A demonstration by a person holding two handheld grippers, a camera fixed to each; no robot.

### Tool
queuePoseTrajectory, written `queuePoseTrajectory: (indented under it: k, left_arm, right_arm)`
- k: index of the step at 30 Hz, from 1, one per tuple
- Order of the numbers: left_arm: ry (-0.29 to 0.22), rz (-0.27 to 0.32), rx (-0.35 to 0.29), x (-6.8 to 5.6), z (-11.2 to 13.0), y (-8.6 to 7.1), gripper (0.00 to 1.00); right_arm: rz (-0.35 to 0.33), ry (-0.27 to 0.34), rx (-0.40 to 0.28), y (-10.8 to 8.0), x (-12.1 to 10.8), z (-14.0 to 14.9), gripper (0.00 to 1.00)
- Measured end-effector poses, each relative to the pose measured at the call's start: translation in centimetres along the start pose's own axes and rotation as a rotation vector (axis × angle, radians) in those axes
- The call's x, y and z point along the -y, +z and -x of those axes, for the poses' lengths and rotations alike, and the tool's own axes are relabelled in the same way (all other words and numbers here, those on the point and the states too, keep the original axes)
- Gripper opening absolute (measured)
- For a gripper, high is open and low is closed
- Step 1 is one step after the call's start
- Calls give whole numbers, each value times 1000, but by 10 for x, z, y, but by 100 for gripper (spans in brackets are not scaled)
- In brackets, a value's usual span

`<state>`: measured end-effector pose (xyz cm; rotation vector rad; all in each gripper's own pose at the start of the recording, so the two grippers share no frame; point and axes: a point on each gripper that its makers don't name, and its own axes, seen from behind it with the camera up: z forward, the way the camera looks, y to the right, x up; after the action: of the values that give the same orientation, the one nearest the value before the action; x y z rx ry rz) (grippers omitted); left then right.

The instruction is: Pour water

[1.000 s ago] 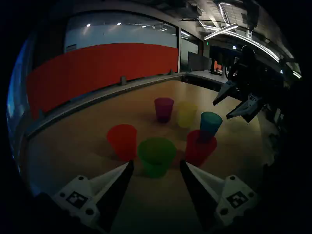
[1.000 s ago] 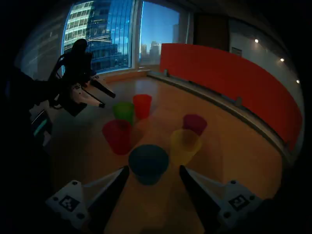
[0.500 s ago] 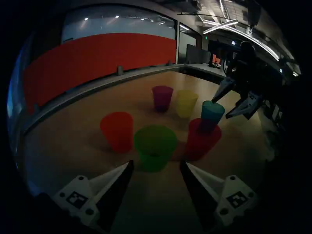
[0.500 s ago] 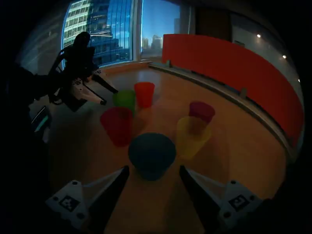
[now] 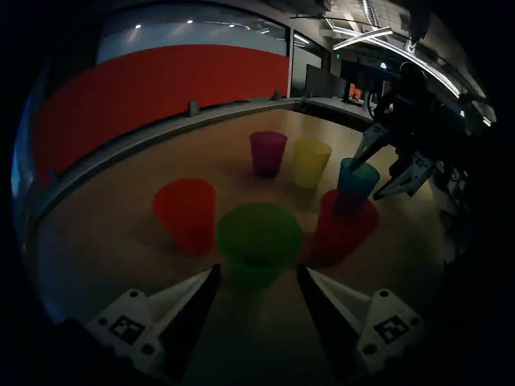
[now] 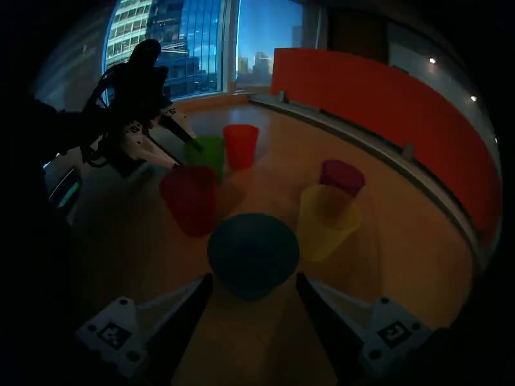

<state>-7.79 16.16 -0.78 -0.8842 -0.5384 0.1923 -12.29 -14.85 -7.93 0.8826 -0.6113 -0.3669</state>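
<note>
Several plastic cups stand upright on a wooden table (image 5: 116, 238). In the left gripper view a green cup (image 5: 259, 243) sits just ahead of my open left gripper (image 5: 257, 293), its base near the fingertips. An orange-red cup (image 5: 185, 213) is to its left, a dark red cup (image 5: 342, 226) to its right. In the right gripper view a teal cup (image 6: 252, 253) stands just ahead of my open right gripper (image 6: 253, 293). That gripper also appears far off as the right gripper (image 5: 380, 164), astride the teal cup (image 5: 356, 183). The left gripper (image 6: 183, 148) is at the green cup (image 6: 207, 153).
A purple cup (image 5: 268, 152) and a yellow cup (image 5: 311, 161) stand farther back. A red wall panel (image 5: 148, 83) runs along the table's far edge. Tall windows (image 6: 174, 45) lie behind the other gripper. Bare tabletop (image 6: 399, 257) extends to the right in the right gripper view.
Both grippers have moved forward toward their cups. The green cup and the teal cup each loom larger and nearer the fingertips. Both stay open.
</note>
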Motion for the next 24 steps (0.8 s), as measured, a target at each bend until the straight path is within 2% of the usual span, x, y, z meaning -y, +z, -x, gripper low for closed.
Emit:
queuePoseTrajectory:
  k: [13,24]
  left_arm:
    - [5,11,0,0,-9,19,87]
    - [-15,18,-23,0,-18,25,87]
  right_arm:
    - [-11,6,7,15,0,-3,100]
    - [-18,19,4,21,0,-4,100]
